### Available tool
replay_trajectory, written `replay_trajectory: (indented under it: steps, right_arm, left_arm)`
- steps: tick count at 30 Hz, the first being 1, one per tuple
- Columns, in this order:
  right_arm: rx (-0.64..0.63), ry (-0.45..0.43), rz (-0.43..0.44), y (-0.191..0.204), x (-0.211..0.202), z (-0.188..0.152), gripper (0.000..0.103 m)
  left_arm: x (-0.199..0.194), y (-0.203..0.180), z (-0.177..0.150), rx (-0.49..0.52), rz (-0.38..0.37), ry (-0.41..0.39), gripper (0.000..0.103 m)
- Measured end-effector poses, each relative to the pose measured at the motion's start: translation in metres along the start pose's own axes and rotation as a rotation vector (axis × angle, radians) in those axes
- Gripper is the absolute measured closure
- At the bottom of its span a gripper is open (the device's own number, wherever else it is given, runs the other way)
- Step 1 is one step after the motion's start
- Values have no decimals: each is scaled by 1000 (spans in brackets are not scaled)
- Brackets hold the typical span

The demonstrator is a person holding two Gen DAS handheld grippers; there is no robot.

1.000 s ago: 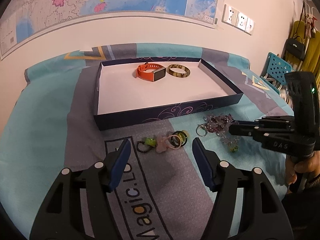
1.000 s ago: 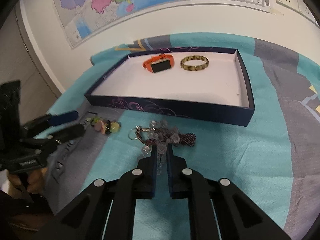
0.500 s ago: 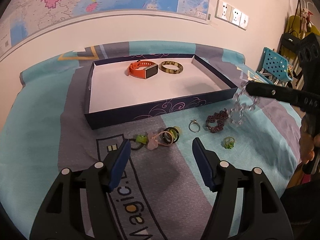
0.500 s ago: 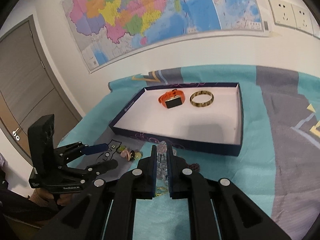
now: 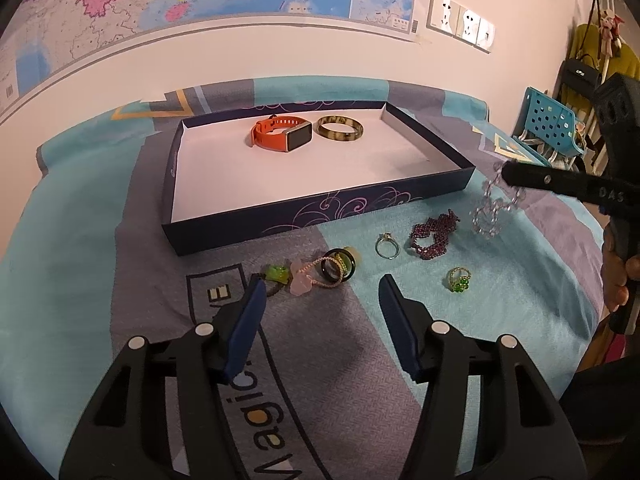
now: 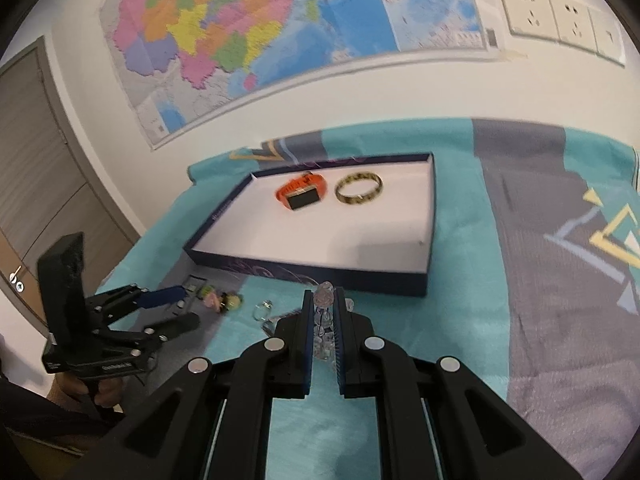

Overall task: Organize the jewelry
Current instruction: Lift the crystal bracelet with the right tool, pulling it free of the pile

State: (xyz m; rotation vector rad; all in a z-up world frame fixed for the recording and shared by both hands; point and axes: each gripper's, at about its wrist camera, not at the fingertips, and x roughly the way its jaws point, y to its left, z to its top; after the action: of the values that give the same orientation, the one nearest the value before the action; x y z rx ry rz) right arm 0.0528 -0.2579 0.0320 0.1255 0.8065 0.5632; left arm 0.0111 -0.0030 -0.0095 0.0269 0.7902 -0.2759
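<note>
While the shallow navy cardboard box with a white floor (image 5: pixel 304 216) lies open on the teal-and-grey cloth-covered desk (image 5: pixel 80 280), it holds two things at its far side: an orange-strapped smartwatch (image 5: pixel 282 136) and, just beside it at 3 o'clock, a mottled olive-and-brown bangle (image 5: pixel 340 129). Most of the white floor is bare, from the near wall up to those two pieces

On the cloth in front of the box's near wall lie a small cluster of a green charm, a pink stone charm and a black-and-green ring (image 5: pixel 316 272), then toward 3 o'clock a thin silver ring (image 5: pixel 387 245), a dark purple beaded bracelet (image 5: pixel 434 236) and a green beaded ring (image 5: pixel 458 279), each apart from the next

The right hand-held gripper (image 6: pixel 322 300) is clamped on a clear crystal bead bracelet (image 5: pixel 490 210), which dangles off the cloth, just outside the box's near right corner at about 4 o'clock from it. In the right wrist view the beads sit pinched between the two blue pads, above the near wall of the box

The left hand-held gripper (image 5: pixel 320 300) hovers over the grey part of the cloth at 6 o'clock from the box; its jaws are closing with nothing between them, the charm cluster just beyond the left fingertip. Bare cloth stretches at 9 o'clock and 3 o'clock of the box, and the desk's far edge meets the wall under a map (image 6: pixel 280 32)
</note>
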Motion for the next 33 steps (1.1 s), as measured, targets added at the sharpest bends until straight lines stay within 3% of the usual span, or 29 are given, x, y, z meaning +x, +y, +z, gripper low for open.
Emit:
replay_trajectory:
  steps: [8, 21, 33]
  right_arm:
    - [15, 35, -13, -8, 11, -11, 95]
    - [35, 69, 4, -11, 22, -20, 95]
    - [35, 79, 13, -10, 27, -20, 94]
  left_arm:
    - [-2, 12, -1, -25, 36, 3, 49]
    - [11, 35, 2, -51, 106, 57, 62]
    - [24, 24, 5, 37, 97, 99, 66]
